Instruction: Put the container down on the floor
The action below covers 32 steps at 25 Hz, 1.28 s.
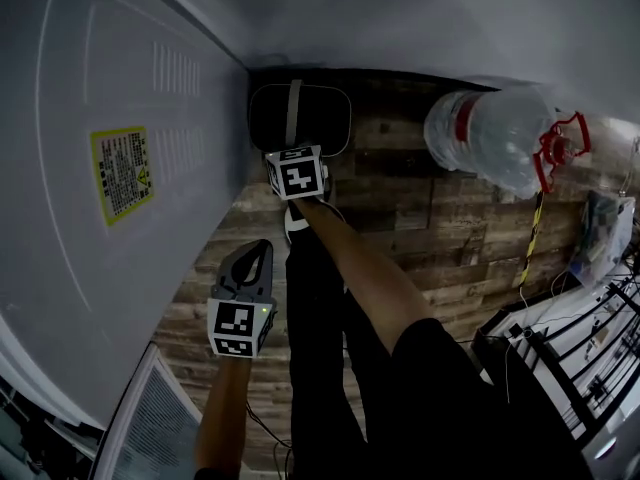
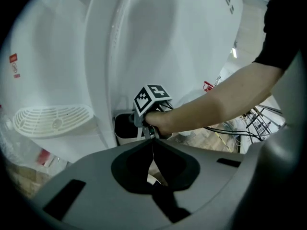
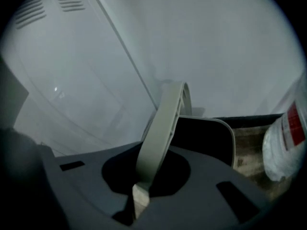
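Note:
The container (image 1: 298, 118) is a white bin with a dark inside and a pale bail handle (image 1: 294, 108). In the head view it sits low in the corner between the white appliance and the wall, over the wooden floor (image 1: 400, 208); whether it touches the floor I cannot tell. My right gripper (image 1: 292, 156) is shut on the handle (image 3: 160, 133), which runs up from between its jaws (image 3: 139, 190) to the container's rim (image 3: 225, 133). My left gripper (image 1: 260, 253) hangs back beside my leg, shut and empty (image 2: 152, 143), looking toward the container (image 2: 125, 128) and the right gripper's marker cube (image 2: 152, 98).
A white appliance (image 1: 80, 228) with a yellow label (image 1: 122, 173) fills the left. A large water bottle (image 1: 490, 133) with a red handle lies on the floor to the container's right. A wire rack (image 1: 570, 338) and cables stand at the lower right. My dark-trousered legs (image 1: 320, 348) are in the middle.

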{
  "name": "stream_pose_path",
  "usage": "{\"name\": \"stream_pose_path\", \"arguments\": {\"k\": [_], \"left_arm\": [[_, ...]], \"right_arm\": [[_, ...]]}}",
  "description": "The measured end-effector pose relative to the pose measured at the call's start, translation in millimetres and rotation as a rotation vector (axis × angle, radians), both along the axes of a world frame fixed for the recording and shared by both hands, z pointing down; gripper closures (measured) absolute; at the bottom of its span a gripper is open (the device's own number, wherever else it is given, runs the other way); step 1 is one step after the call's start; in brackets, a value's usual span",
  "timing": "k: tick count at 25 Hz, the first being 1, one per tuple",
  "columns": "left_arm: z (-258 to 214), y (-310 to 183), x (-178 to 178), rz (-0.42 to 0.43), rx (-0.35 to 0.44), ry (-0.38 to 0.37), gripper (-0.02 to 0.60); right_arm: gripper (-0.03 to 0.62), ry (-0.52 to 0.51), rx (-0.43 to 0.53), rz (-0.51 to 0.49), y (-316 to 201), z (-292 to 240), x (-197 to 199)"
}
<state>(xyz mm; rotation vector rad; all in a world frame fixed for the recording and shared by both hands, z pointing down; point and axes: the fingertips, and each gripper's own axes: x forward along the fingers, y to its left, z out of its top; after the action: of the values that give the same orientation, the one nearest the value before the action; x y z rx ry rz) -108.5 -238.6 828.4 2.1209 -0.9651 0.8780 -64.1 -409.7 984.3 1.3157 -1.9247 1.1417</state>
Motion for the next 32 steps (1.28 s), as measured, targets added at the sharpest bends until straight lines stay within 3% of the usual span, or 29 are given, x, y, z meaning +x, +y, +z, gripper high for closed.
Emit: {"name": "stream_pose_path", "arguments": {"k": [5,7,9,14,19,24,29,32], "left_arm": [[-5,-2,4,0.009,0.009,0.001,0.566],[-10,-5,7,0.01,0.022,0.008,0.566],[-14,-7,7,0.008,0.029,0.006,0.566],[-30,-6,14,0.004,0.033,-0.005,0.566],[-51,-6,24,-0.008,0.07,0.009,0.566],[-51,2,27,-0.011,0.064,0.007,0.566],[-49,6,23,-0.014,0.061,0.001,0.566],[-45,7,15,-0.024,0.05,-0.01,0.566]], "right_arm": [[0.578,-0.019,-0.077,-0.087,4,3,-8],[0.493,-0.02,-0.096,-0.132,8,-1,-8],[0.49,-0.033,-0.088,-0.155,10,-11,-11],[0.436,-0.099,-0.165,-0.067,28,-23,8],[0.424,-0.102,-0.243,-0.072,51,-17,34],[0.332,-0.04,-0.242,-0.125,53,-13,36],[0.329,-0.012,-0.127,-0.292,56,-19,12],[0.328,-0.062,-0.165,-0.356,67,-17,-11]]}}
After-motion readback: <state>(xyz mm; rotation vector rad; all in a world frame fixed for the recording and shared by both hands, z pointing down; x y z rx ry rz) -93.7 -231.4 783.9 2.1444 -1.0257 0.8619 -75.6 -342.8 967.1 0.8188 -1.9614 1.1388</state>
